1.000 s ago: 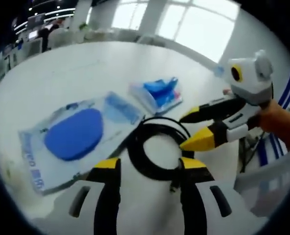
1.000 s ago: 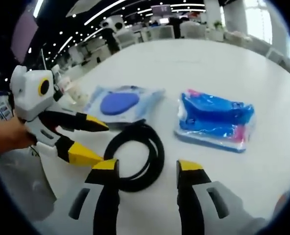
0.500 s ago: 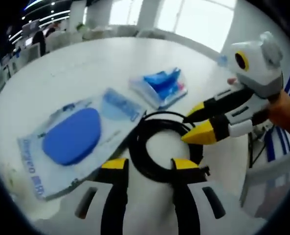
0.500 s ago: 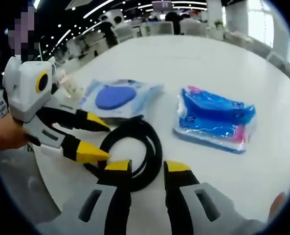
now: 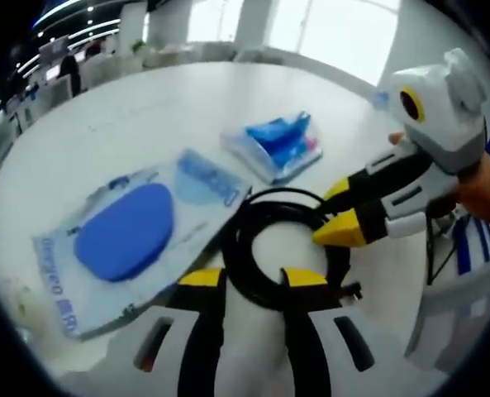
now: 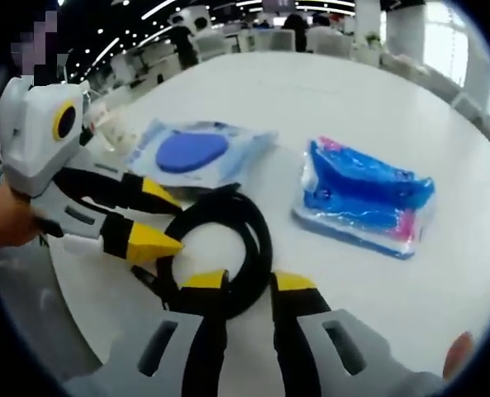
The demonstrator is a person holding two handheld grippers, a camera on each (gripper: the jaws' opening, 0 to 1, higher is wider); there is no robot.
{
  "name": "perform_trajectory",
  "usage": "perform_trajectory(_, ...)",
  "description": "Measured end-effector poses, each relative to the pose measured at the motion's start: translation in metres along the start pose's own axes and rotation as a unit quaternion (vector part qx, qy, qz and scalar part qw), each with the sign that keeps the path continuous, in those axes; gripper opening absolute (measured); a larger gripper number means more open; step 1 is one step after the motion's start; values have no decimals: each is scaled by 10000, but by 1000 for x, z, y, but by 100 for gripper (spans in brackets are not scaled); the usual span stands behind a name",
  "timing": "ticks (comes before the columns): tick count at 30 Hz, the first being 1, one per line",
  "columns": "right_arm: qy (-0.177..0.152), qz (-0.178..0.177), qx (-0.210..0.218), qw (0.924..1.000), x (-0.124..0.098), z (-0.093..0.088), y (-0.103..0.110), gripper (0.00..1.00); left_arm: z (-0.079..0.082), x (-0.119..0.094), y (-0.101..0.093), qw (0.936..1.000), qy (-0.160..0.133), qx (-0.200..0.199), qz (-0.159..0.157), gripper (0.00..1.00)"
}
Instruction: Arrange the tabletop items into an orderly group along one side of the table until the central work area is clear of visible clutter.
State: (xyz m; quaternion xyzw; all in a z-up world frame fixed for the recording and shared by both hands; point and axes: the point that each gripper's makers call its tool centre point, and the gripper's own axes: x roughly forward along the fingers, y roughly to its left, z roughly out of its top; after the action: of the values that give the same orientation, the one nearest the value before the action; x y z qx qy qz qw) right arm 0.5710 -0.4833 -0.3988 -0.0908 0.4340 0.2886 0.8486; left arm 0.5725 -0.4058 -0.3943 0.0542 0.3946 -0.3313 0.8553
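Two tongs meet over black cable coil [image 5: 279, 248] at near edge of white surface [image 5: 129, 116]. Left gripper view, left to right: clear pouch with blue oval pad [image 5: 126, 231] flat on surface, touching coil's left side; left tongs [image 5: 254, 279] narrowed around coil's near loop; blue packet [image 5: 273, 147] beyond coil; right tongs [image 5: 335, 212] nearly clenched at coil's right rim. Right gripper view: right tongs [image 6: 240, 282] pinch coil's near edge; packet apart, at right.

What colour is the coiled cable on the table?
Black; the coiled cable shows best in the right gripper view.
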Motion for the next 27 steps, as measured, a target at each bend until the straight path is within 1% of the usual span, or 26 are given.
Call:
perform_trajectory(11,0,-45,118,9999,-3,1,-3,11,1,-2,2,9999,-13,-3,135,17)
perform_trajectory(17,-18,-31,182,9998,-8,-1,-3,9,2,-5,1,9999,-25,-6,104,13)
perform_trajectory(20,-48,-46,226,9997,-12,-2,-5,9,1,-7,-2,9999,-28,-36,94,8)
perform_trajectory(21,-10,-121,220,9997,-14,-4,-7,8,-4,-11,7,9992,146,238,296,1)
perform_trajectory(22,-100,-56,181,9998,-15,-2,-7,7,-3,-9,-2,10000,19,4,93,0)
perform_trajectory(23,-163,34,346,9993,-17,-1,-4,7,-2,-9,-4,10000,-18,86,-3,0)
perform_trajectory(24,-165,98,431,9989,-20,-1,-3,6,-5,-8,-9,9999,51,142,-32,0)
perform_trajectory(27,-145,17,237,9996,-23,-4,-1,6,-3,-6,-18,9997,14,225,-83,0)
